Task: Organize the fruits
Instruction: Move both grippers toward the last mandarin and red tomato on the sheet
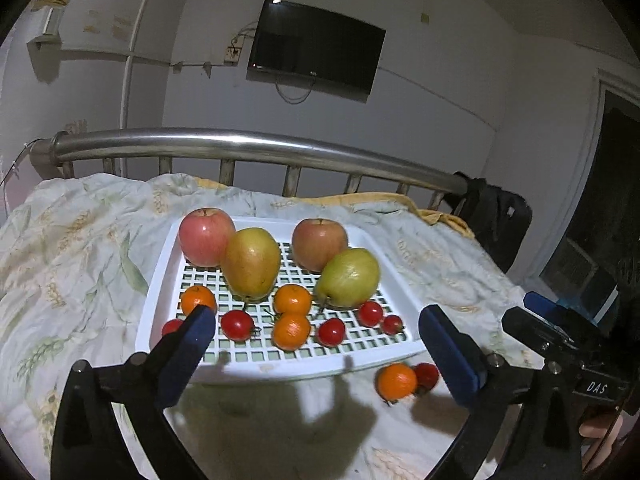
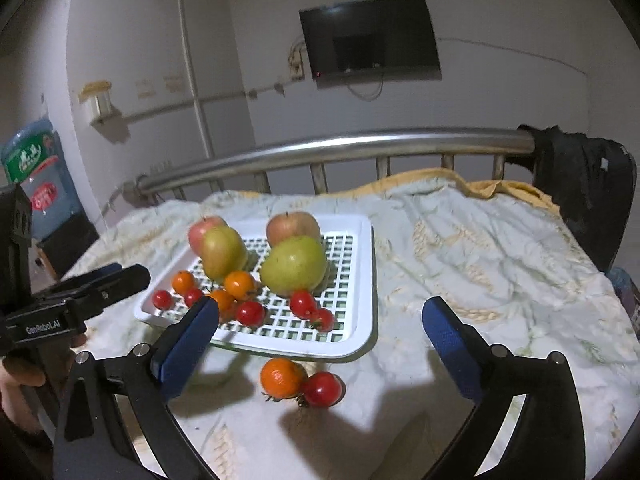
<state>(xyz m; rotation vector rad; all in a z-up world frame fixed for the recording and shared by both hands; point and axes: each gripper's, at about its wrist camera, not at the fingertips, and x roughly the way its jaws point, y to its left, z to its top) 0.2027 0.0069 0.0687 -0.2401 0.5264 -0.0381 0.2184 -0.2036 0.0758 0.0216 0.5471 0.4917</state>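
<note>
Both my claws are released right now, blue pads spread wide with nothing between them. Left claw (image 1: 312, 344) hangs over the near edge of the tray (image 1: 160, 264), right claw (image 2: 320, 340) over the bed (image 2: 480, 248) just at the tray's near right corner.

The tray is a white grid one sitting on the floral quilt, roughly 12 o'clock from both claws. On it:

- two apples at the far rim, one at 11 o'clock (image 1: 206, 236) and one at 12 o'clock (image 1: 319, 243)
- two pears just in front of them, a yellowish one (image 1: 251, 262) touching the left apple and a green one (image 1: 347, 278) leaning on the right apple
- three oranges nearer me, the left one (image 1: 198, 299) partly behind my left pad, and two touching in the middle (image 1: 292, 299) (image 1: 291, 331)
- cherry tomatoes strung along the near side, e.g. (image 1: 237, 325) and (image 1: 331, 331)

Off the tray, on the quilt just past its near rim, a loose orange (image 2: 282, 378) and a tomato (image 2: 323, 389) sit touching each other. From the right wrist view they're dead ahead between the pads; from the left they're out at 4 o'clock, beside the right pad.
</note>
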